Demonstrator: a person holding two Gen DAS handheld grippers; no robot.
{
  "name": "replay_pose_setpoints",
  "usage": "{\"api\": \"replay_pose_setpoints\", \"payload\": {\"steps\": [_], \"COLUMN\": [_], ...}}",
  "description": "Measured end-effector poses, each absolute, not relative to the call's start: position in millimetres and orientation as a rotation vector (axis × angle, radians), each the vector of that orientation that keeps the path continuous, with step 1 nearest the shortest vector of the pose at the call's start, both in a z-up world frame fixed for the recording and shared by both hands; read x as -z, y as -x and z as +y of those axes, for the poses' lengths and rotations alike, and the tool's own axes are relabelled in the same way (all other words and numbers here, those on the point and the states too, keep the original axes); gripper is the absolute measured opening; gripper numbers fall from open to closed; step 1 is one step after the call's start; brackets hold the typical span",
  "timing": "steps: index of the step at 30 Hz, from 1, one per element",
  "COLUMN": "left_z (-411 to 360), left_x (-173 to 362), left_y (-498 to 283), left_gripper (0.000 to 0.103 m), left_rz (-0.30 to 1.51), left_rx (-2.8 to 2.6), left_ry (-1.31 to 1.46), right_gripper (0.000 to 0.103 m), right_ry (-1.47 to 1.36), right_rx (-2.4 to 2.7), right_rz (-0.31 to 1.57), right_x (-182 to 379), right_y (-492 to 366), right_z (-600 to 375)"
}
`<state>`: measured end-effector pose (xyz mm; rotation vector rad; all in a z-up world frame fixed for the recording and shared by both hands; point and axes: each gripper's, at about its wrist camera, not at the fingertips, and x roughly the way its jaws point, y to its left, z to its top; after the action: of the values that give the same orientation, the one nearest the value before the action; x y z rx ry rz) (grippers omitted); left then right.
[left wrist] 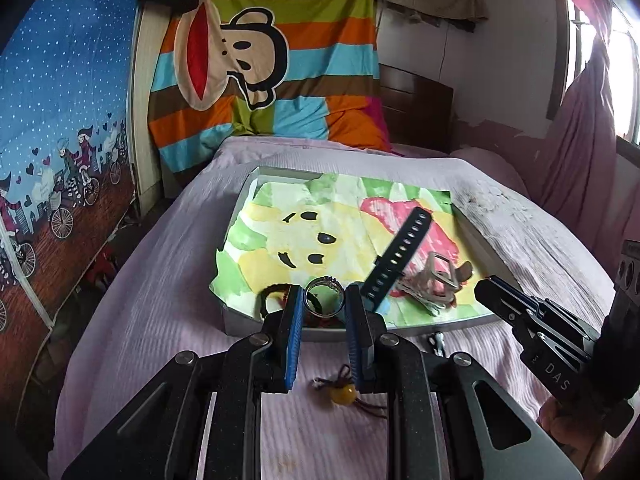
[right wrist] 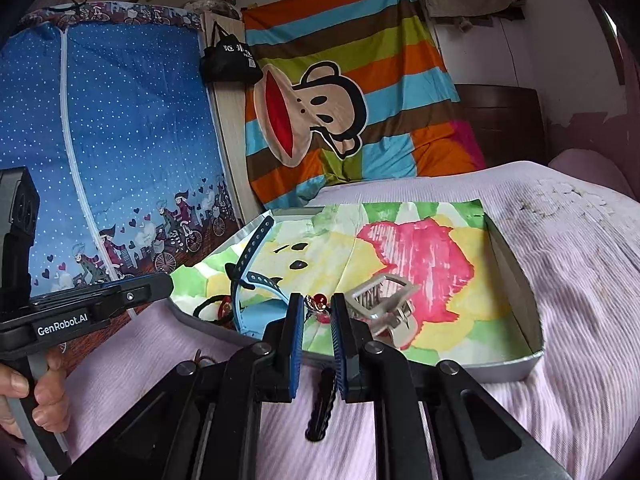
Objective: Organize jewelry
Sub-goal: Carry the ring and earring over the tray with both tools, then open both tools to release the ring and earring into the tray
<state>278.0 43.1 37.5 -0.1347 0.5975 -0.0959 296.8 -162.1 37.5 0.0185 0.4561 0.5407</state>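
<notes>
My left gripper (left wrist: 323, 300) is shut on a silver ring (left wrist: 324, 299), held above the near rim of the grey tray (left wrist: 276, 328). My right gripper (right wrist: 316, 306) is shut on a small red-and-gold charm (right wrist: 318, 303) over the tray's near edge (right wrist: 500, 368). The tray, lined with a painted paper, holds a dark watch strap (left wrist: 400, 254), a grey hair claw (right wrist: 384, 308), a black hair tie (left wrist: 268, 296) and a blue strap (right wrist: 252, 280). A yellow bead on a brown cord (left wrist: 345, 392) lies on the bed below my left gripper.
The tray sits on a pink bedspread (left wrist: 168, 280). A dark hair clip (right wrist: 320, 408) lies on the bed under my right gripper. A small metal piece (left wrist: 438, 340) lies by the tray's front. A blue wardrobe (right wrist: 100, 140) stands left; a striped sheet (left wrist: 272, 60) hangs behind.
</notes>
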Motion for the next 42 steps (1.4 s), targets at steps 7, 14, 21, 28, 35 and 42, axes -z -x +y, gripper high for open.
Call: {"api": "replay_pose_setpoints", "payload": {"steps": [7,14,21,28,35,42], "left_z": [52.0,54.8,54.2,56.4,66.3,66.1], "left_x": [-10.4,2.1,0.2,-7.1,-25.3,-51.4], "left_y": [-316.4,-328.3,-327.1,-322.0,-296.4,-248.8], "left_gripper": [0.017,0.017,0.017,0.024,0.044,0.082], "left_rz": [0.714,0.765,0.770,0.764,0.671,0.528], "left_rx": [0.106,0.113,0.113,0.122,0.094,0.018], "left_ry": [0.143,0.136,0.151,0.178,0.248,0.243], "right_gripper": [0.013,0.013,0.014,0.029,0.053,0.100], "right_ry": [0.022,0.041,0.046,0.035,0.023,-0.010], "right_rx": [-0.549,-0.540,-0.533,-0.523,-0.479,-0.426], "right_rz": [0.550,0.610,0.607,0.574,0.450,0.332], "right_x": [-14.1,-7.5,-8.3,-12.5,-34.7,-61.9], "right_y": [-326.5,-332.0,-331.6,-325.7,-300.5,-268.8], "right_z": [-143.0,-140.4,-140.9,-146.8,-161.2,-183.1]}}
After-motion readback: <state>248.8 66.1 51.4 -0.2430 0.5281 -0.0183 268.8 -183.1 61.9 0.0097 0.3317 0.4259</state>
